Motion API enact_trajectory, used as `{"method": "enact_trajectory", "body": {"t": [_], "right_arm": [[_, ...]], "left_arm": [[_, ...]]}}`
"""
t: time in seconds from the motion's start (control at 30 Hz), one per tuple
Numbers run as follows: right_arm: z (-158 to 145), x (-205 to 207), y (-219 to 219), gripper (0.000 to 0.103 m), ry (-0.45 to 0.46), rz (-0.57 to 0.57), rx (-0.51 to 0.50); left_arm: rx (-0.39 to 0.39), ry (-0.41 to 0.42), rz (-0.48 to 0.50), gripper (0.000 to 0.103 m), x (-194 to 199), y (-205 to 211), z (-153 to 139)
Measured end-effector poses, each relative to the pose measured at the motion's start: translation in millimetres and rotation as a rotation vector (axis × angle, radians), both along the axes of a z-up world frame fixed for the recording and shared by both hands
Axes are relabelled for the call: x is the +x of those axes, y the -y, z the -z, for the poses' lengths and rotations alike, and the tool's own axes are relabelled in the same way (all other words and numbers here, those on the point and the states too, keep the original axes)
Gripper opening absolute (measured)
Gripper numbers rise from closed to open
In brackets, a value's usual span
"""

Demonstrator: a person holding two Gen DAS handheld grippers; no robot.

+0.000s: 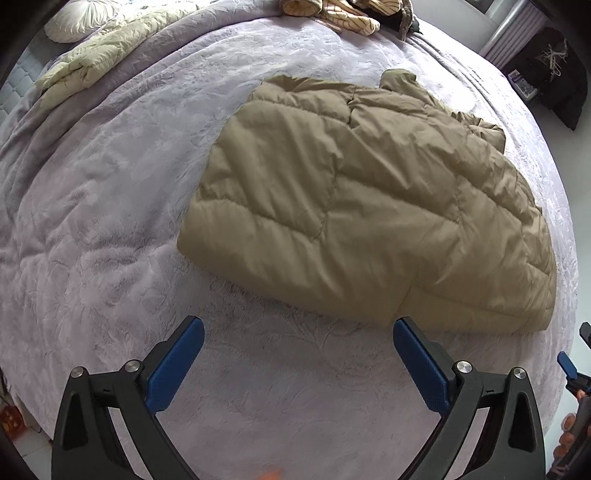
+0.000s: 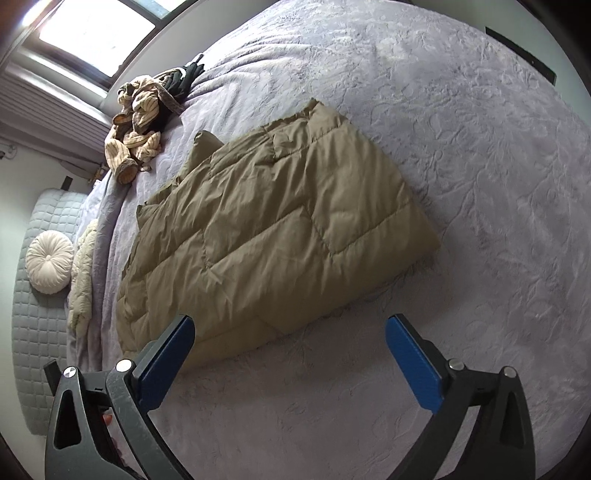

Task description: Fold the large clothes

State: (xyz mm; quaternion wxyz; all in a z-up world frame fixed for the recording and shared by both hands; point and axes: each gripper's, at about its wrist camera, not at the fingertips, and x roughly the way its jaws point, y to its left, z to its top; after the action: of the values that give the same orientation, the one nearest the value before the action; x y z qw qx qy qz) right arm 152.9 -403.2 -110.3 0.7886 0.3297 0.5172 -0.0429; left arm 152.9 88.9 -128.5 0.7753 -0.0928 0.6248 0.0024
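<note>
A tan quilted down jacket [image 1: 369,206] lies folded into a rough rectangle on the lilac bedspread [image 1: 110,221]. My left gripper [image 1: 298,325] hangs open just short of the jacket's near edge, nothing between its blue pads. In the right wrist view the same jacket [image 2: 273,236] lies ahead and to the left. My right gripper [image 2: 290,321] is open over the bedspread [image 2: 480,184] by the jacket's near edge, its left finger [image 2: 166,362] overlapping that edge in the picture. Nothing is held. The right gripper's tip [image 1: 569,365] shows at the left view's right edge.
A heap of striped beige and dark clothes [image 1: 351,14] lies at the bed's far edge, also in the right view [image 2: 144,122]. A pale cream quilt [image 1: 92,62] and a round white cushion [image 2: 50,262] sit near the grey headboard [image 2: 33,350]. A window [image 2: 92,33] is beyond.
</note>
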Motion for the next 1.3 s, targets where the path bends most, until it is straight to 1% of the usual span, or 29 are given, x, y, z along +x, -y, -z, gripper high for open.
{"method": "enact_trajectory", "body": {"t": [0.07, 0.1, 0.17, 0.27, 0.33, 0.4, 0.47, 0.53, 0.73, 0.87, 0.9, 0.97, 1.03, 1.13, 1.3], "right_arm": [[5.9, -3.7, -0.6, 0.103, -0.008, 0.013, 0.035], [9.3, -6.1, -1.0, 0.103, -0.013, 0.026, 0.049], [13.3, -10.5, -2.6, 0.103, -0.014, 0.041, 0.045], [19.9, -15.9, -7.1, 0.103, -0.018, 0.041, 0.036], [27.4, -18.1, -9.7, 0.103, -0.036, 0.036, 0.052], [36.3, -19.4, -10.7, 0.103, -0.06, 0.035, 0.097], [48.4, -21.4, -9.6, 0.103, -0.088, 0.052, 0.184], [58.2, -23.0, -7.7, 0.103, -0.104, 0.076, 0.232], [77.9, -21.1, 1.0, 0.103, -0.113, 0.12, 0.304], [86.3, -18.3, 6.9, 0.103, -0.108, 0.14, 0.333], [88.8, -16.1, 7.7, 0.103, -0.107, 0.145, 0.341], [92.1, -11.8, 9.8, 0.103, -0.103, 0.15, 0.356], [95.2, -8.7, 11.0, 0.103, -0.091, 0.157, 0.379], [98.8, -5.7, 12.3, 0.103, -0.069, 0.165, 0.415], [107.1, 4.5, 15.6, 0.103, -0.031, 0.169, 0.468]], "left_arm": [[-0.012, -0.022, -0.015, 0.103, -3.4, -3.7, 5.4], [-0.034, -0.037, -0.023, 0.103, -5.3, -6.1, 9.0], [-0.088, -0.06, -0.034, 0.103, -9.2, -9.6, 15.2], [-0.113, -0.077, -0.067, 0.103, -15.4, -13.6, 23.2], [-0.113, -0.079, -0.079, 0.103, -17.9, -14.3, 27.1], [-0.109, -0.073, -0.08, 0.103, -19.4, -12.7, 29.2], [-0.102, -0.064, -0.08, 0.103, -18.8, -11.1, 30.6], [-0.105, -0.054, -0.083, 0.103, -16.3, -10.9, 33.0], [-0.124, -0.038, -0.106, 0.103, -5.3, -15.6, 40.3], [-0.143, -0.025, -0.113, 0.103, 3.6, -14.4, 44.6], [-0.163, -0.017, -0.117, 0.103, 5.2, -15.7, 45.2], [-0.236, 0.003, -0.136, 0.103, 9.0, -22.3, 47.5], [-0.32, 0.02, -0.184, 0.103, 12.4, -35.2, 51.7], [-0.385, 0.032, -0.245, 0.103, 16.6, -53.0, 59.9], [-0.467, 0.043, -0.274, 0.103, 21.1, -69.9, 77.7]]}}
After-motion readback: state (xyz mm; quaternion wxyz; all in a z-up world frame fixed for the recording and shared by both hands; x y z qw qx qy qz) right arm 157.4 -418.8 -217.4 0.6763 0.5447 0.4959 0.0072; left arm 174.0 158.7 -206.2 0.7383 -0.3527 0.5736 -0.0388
